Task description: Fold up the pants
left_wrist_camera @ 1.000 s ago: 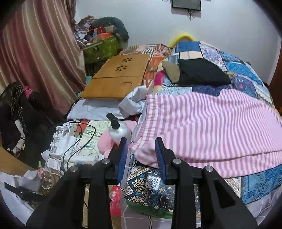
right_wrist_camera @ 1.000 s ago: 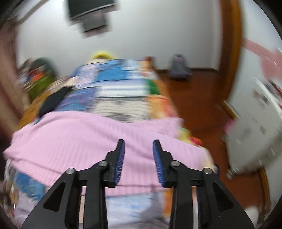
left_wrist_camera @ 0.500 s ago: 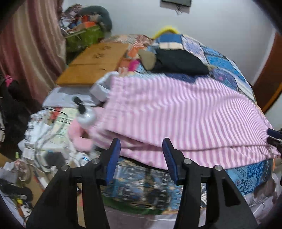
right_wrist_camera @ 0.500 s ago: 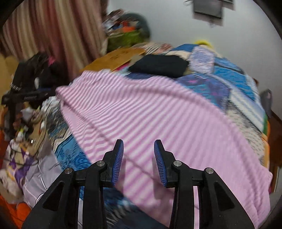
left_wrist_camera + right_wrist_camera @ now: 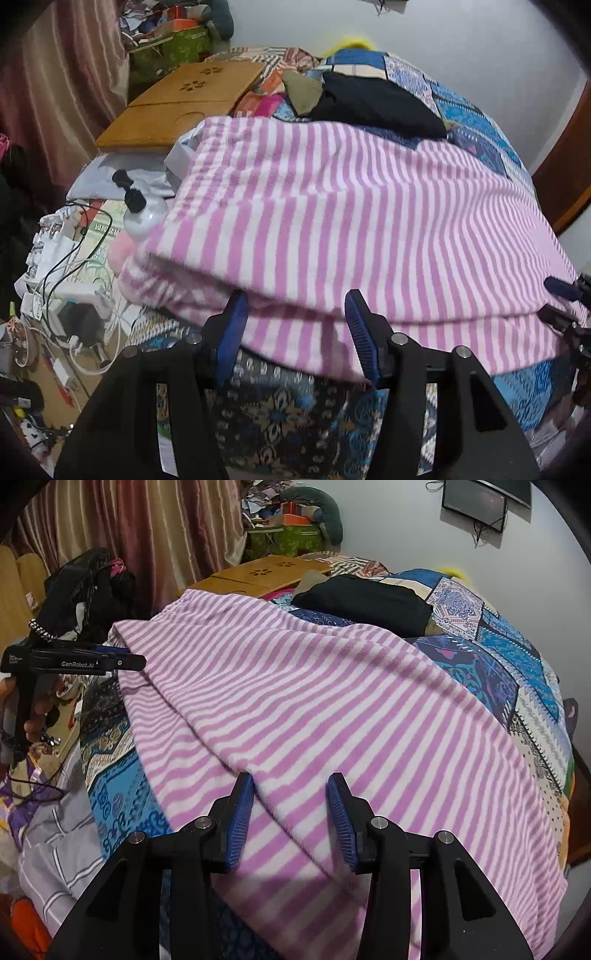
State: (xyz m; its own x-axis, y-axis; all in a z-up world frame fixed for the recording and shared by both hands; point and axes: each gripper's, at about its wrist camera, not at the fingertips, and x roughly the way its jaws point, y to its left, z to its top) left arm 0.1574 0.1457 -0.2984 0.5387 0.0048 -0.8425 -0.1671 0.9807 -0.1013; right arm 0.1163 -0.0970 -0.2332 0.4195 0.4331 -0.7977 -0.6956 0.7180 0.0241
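Pink-and-white striped pants [image 5: 332, 221] lie spread across the bed, doubled into two layers along the near edge. My left gripper [image 5: 293, 306] hovers at that near edge by the waist end. Its jaws are opening, with the doubled hem between them and the pads off the cloth. In the right wrist view the pants [image 5: 314, 701] run from upper left to lower right. My right gripper [image 5: 290, 786] stands open just above a diagonal crease, gripping nothing. The left gripper [image 5: 135, 661] shows at the pants' far left corner, and the right gripper [image 5: 554, 299] at the right edge.
A folded black garment [image 5: 376, 103] lies behind the pants on the patchwork quilt [image 5: 517, 657]. A wooden lap desk [image 5: 184, 99] sits at the bed's left. A white pump bottle [image 5: 144, 218], cables and clutter crowd the floor beside it. Curtains [image 5: 129, 524] hang at the left.
The left gripper came down toward the pants' near edge and its jaws widened. The right gripper swung in from the bed's right side, rolled, and now sits over the pants.
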